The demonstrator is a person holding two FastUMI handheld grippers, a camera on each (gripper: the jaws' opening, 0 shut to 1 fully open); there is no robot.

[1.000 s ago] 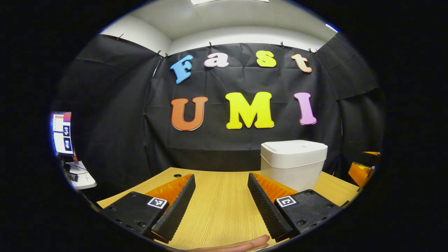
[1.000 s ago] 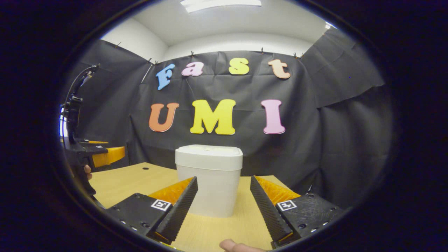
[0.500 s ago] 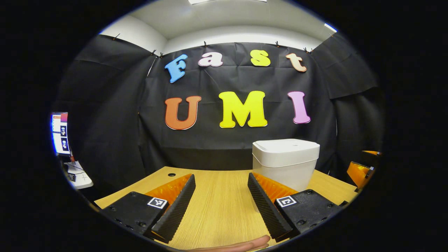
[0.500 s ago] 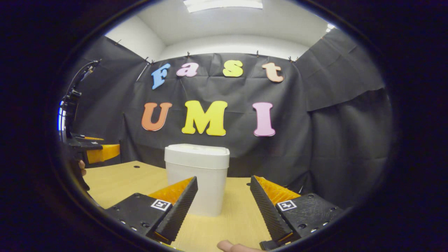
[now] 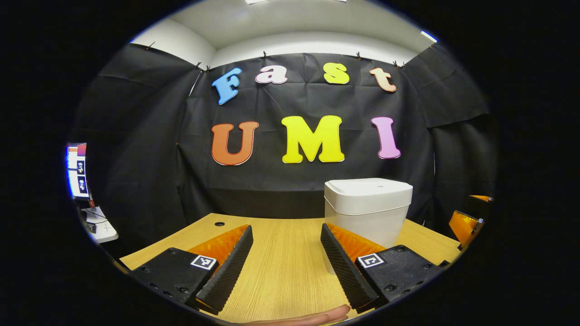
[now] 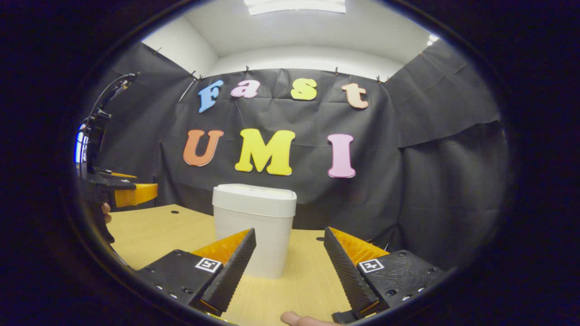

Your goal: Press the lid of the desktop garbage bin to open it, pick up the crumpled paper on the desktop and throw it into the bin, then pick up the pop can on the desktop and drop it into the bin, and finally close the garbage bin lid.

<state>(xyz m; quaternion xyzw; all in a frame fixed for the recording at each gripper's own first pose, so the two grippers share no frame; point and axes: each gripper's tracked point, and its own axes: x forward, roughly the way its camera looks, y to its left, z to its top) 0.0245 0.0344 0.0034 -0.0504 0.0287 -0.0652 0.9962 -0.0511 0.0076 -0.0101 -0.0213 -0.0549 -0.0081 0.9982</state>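
Looking out along our left claw (image 5: 286, 267), we find its jaws spread wide with nothing between them, only bare table (image 5: 281, 253) showing in the gap. The garbage bin (image 5: 368, 206) stands ahead and to the right of this claw, just beyond its right finger, and its lid (image 5: 368, 186) lies flat and shut. Over the last second the bin has slid a little leftward and sunk slightly in this view, which we read as our left hand turning gently toward it rather than the bin moving. Farther right, at the edge of the same view, we catch part of our right claw (image 5: 466, 222). Along that right claw (image 6: 290, 267) the jaws are likewise parted and empty; here the bin (image 6: 253, 228) sits ahead and left of centre, partly behind the left finger, whereas a second ago it stood nearly straight between the fingers. The left claw (image 6: 129, 192) shows far off to the left of this view. We judge that the task is at its very start: the lid is not yet pressed, and neither hand is over it. We cannot place the crumpled paper or the pop can from here, so finding them must follow the opening of the lid.
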